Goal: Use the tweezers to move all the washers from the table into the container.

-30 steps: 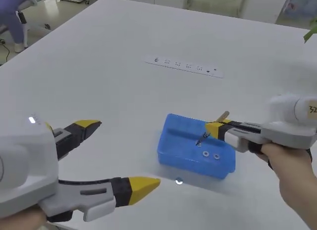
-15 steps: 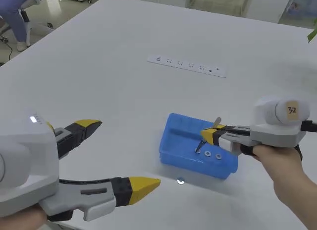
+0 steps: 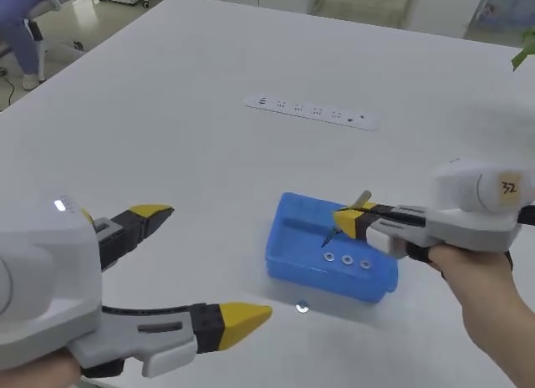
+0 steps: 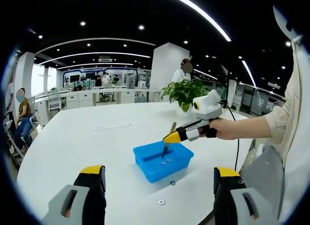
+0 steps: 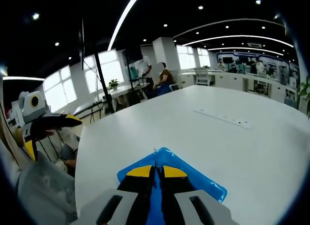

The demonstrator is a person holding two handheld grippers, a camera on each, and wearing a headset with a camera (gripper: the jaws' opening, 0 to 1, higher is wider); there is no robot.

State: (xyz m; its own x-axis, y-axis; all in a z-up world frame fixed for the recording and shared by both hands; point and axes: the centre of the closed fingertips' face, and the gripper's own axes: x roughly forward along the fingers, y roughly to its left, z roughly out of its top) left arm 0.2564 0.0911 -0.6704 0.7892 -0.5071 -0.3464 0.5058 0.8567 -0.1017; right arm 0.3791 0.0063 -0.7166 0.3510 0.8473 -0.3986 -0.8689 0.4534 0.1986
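Head view, centre: a third washer (image 3: 328, 257) now lies in the blue container (image 3: 330, 279). The right gripper (image 3: 344, 219) pinches the lifted tweezers (image 3: 333, 234), the left gripper (image 3: 203, 262) is spread, and a table washer (image 3: 302, 306) remains.

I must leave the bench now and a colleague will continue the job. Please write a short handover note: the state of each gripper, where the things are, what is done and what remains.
Left gripper: open, holding nothing, off to the side of the container.
Right gripper: shut on the tweezers, with their tips over the blue container. I cannot tell whether they carry a washer.
Done: three washers lie inside the container.
Left: two loose washers on the table, one just in front of the container and one nearer the left gripper.
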